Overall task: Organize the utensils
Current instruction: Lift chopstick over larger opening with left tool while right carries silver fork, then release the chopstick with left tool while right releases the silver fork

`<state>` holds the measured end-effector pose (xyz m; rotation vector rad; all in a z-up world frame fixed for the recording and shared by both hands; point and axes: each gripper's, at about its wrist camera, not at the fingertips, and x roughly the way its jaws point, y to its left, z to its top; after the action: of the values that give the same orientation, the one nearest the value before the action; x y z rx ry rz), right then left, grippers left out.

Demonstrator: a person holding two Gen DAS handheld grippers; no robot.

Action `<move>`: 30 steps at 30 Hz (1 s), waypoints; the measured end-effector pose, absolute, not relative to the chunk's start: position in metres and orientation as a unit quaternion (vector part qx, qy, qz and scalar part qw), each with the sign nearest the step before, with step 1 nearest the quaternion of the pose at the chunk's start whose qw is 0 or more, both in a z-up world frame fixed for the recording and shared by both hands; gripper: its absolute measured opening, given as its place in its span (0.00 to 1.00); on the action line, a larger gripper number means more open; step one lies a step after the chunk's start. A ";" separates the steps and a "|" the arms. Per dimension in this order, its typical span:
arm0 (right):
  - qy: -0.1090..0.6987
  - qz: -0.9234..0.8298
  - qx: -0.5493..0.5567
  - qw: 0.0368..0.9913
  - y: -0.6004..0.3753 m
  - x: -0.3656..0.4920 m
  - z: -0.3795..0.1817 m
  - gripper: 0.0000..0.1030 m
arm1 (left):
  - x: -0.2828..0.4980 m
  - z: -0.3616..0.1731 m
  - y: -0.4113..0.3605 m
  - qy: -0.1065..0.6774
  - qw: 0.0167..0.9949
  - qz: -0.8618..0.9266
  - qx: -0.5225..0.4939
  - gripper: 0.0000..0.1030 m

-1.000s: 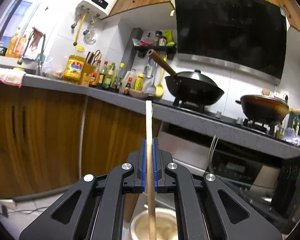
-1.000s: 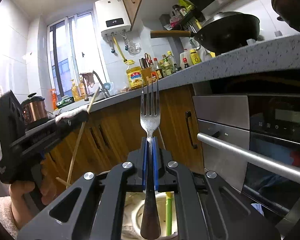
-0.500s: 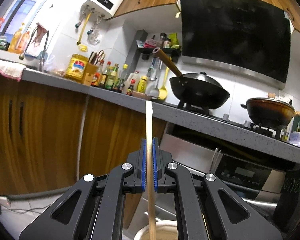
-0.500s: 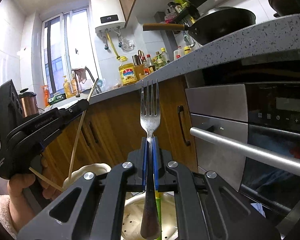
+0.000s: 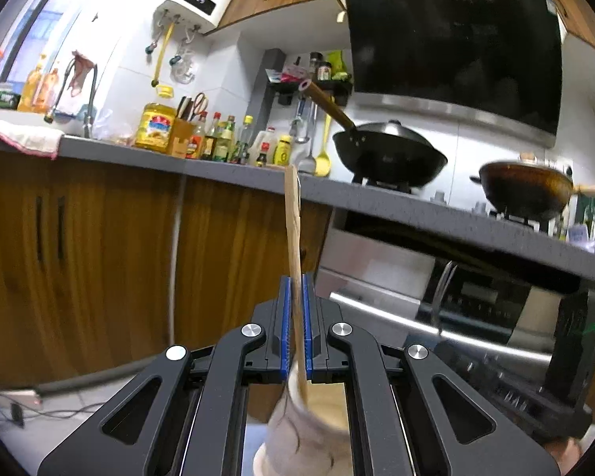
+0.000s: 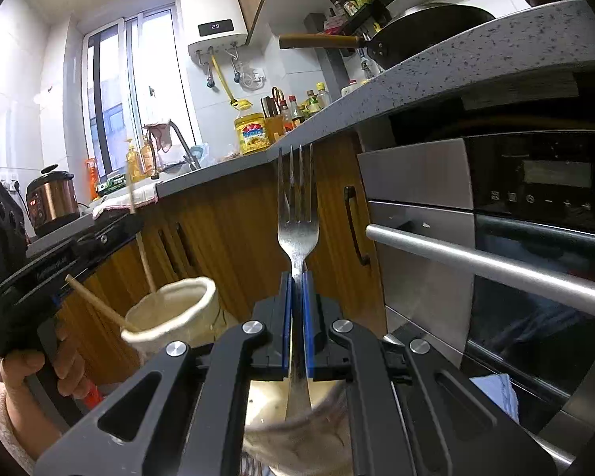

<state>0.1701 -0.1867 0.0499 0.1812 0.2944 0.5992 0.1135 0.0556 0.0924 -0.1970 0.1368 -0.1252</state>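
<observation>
The left tool (image 5: 296, 325) is clamping a chopstick (image 5: 292, 230) near its middle, lower end dipping into a cream holder (image 5: 301, 428) below. The right tool (image 6: 296, 317) is pinching a fork (image 6: 297, 230) at the neck, tines up, handle hanging over a second holder (image 6: 297, 428). The chopstick is looking light, stiff and thin, likely to pivot in the pads. The fork is looking heavier and slick; gripping at the narrow neck is keeping it upright.

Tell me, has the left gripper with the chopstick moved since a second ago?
Yes. The left gripper has sunk: the countertop edge now sits higher against the chopstick, and the cream holder below looms closer.
</observation>
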 end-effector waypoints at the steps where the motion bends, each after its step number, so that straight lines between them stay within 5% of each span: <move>1: 0.144 0.291 0.086 0.942 -0.189 0.167 0.048 0.05 | 0.111 0.090 0.053 0.074 0.991 -0.060 -0.090 0.06; 17: 0.167 0.290 0.059 0.941 -0.196 0.156 0.036 0.05 | 0.089 0.067 0.035 0.114 0.991 -0.051 -0.044 0.06; 28: 0.154 0.289 0.052 0.943 -0.199 0.152 0.040 0.07 | 0.085 0.068 0.037 0.129 0.990 -0.032 -0.045 0.20; 30: 0.154 0.287 0.054 0.944 -0.201 0.151 0.041 0.14 | 0.084 0.073 0.040 0.131 0.990 -0.024 -0.050 0.24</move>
<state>0.1515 -0.2013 0.0414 0.1101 0.3135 0.5844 0.0838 0.0397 0.0730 -0.1005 0.2628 -0.0484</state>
